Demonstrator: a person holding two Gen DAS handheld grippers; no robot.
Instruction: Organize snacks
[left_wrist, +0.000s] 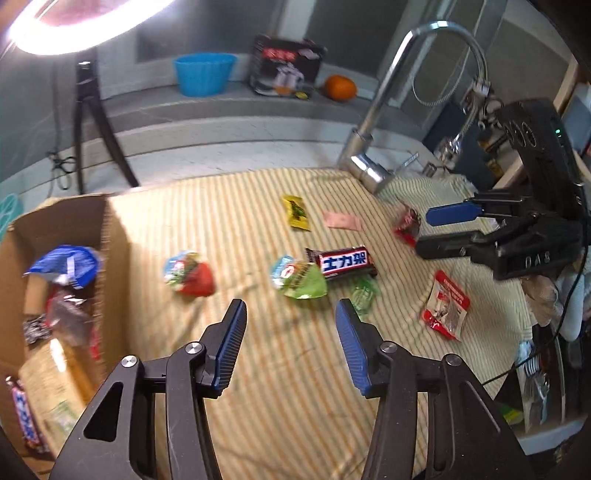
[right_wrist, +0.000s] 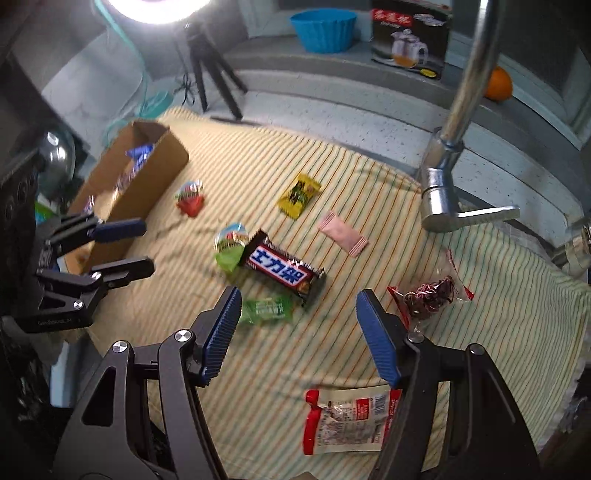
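Blue ribbed pads line both tools. The left gripper (left_wrist: 291, 325) hangs above the striped cloth (left_wrist: 258, 369) with its jaws apart and nothing between them; the right gripper (right_wrist: 297, 315) does the same, jaws spread wide and empty.

Just ahead of the right gripper's left finger lies a small green candy (right_wrist: 266, 309), and beyond it a brown chocolate bar (right_wrist: 282, 272) with a blue label, touching a green-and-white jelly cup (right_wrist: 229, 248). A red-and-white packet (right_wrist: 347, 419) lies below the right finger, and a clear red-edged packet (right_wrist: 430, 293) of dark fruit lies to its right.

Farther off on the cloth rest a pink sachet (right_wrist: 343, 233), a yellow sachet (right_wrist: 299, 195) and a red jelly cup (right_wrist: 190, 197).

At the cloth's left edge stands an open cardboard box (left_wrist: 74, 229), already holding a blue wrapper (left_wrist: 64, 264) and other snacks.

Behind, a chrome faucet (left_wrist: 384, 96) rises, and on the ledge sit a blue bowl (left_wrist: 205, 74), a black carton (left_wrist: 286, 66) and an orange (left_wrist: 340, 87).
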